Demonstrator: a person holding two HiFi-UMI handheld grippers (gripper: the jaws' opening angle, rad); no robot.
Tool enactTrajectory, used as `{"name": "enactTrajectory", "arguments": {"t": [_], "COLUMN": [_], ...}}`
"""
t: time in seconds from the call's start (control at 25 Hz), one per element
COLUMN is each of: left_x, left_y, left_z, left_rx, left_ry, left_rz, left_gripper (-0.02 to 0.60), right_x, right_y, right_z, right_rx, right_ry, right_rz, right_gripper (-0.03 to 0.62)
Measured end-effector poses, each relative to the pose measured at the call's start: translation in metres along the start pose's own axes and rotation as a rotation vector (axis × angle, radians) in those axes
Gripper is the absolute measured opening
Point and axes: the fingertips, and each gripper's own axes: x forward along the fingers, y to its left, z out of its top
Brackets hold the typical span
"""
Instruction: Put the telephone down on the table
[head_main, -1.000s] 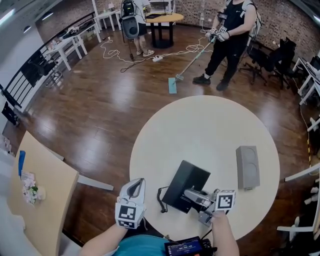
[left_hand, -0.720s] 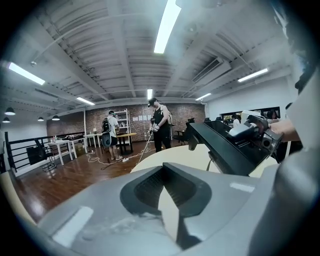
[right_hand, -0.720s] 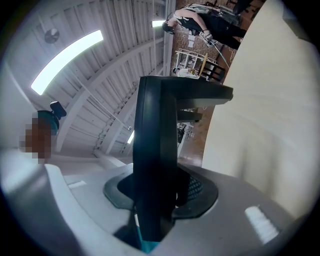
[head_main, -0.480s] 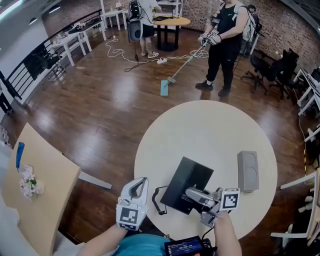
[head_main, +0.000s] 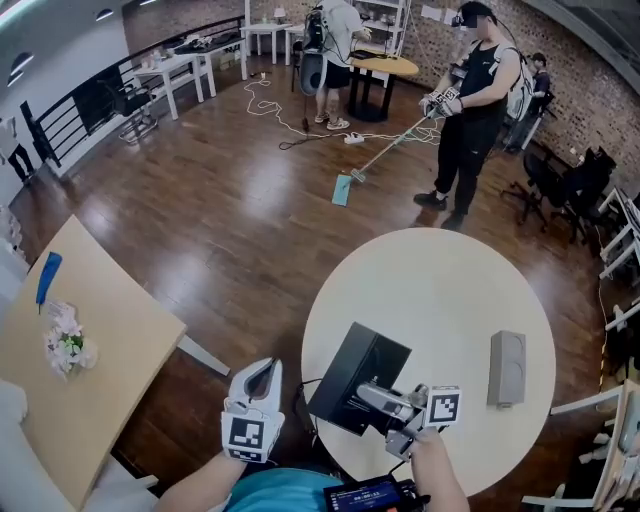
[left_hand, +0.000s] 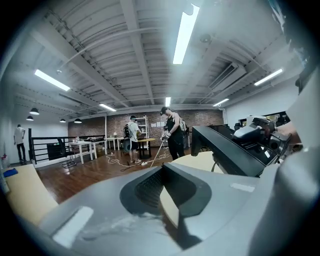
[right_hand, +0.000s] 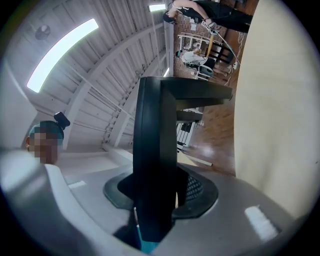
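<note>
**Telephone Held Over Desk, Not Yet Set Down**

Dark plank flooring (head_main: 220, 230) surrounds a round, matt cream desk (head_main: 440, 290). At the left, off the desk's rim, the left gripper (head_main: 266, 368) is held idle. Its ribbed fingers (left_hand: 150, 186) are drawn together with nothing between them, evidently to keep clear of the work. Next comes the telephone (head_main: 352, 368), a flat black slab with hard square edges. It is found tilted over the near left part of the desk, its near end clamped by the right gripper (head_main: 370, 392). A black cord (head_main: 297, 398) hangs from it past the rim. Whether its far edge touches the desk cannot be told. The end grip is judged to let the slab be lowered flat. Well apart at the right, a grey oblong block (head_main: 507, 368) lies flat.
</note>
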Motion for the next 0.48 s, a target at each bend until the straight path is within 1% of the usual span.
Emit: {"name": "enactTrajectory", "arguments": {"t": [0.12,0.48], "left_x": [-0.021,-0.078], "left_y": [0.036,0.14], "left_z": [-0.004,-0.005], "left_rx": [-0.012,-0.028], "left_ry": [-0.012,-0.045], "left_rz": [0.055,0.204], "left_gripper": [0.014,0.014], "right_x": [0.038,0.151], "right_y": [0.002,0.022], "right_z": [-0.014,-0.046], "right_rx": [0.015,0.009], "right_ry": [0.04,0.17], "right_rz": [0.027,0.096], "right_gripper": [0.149,0.149]}}
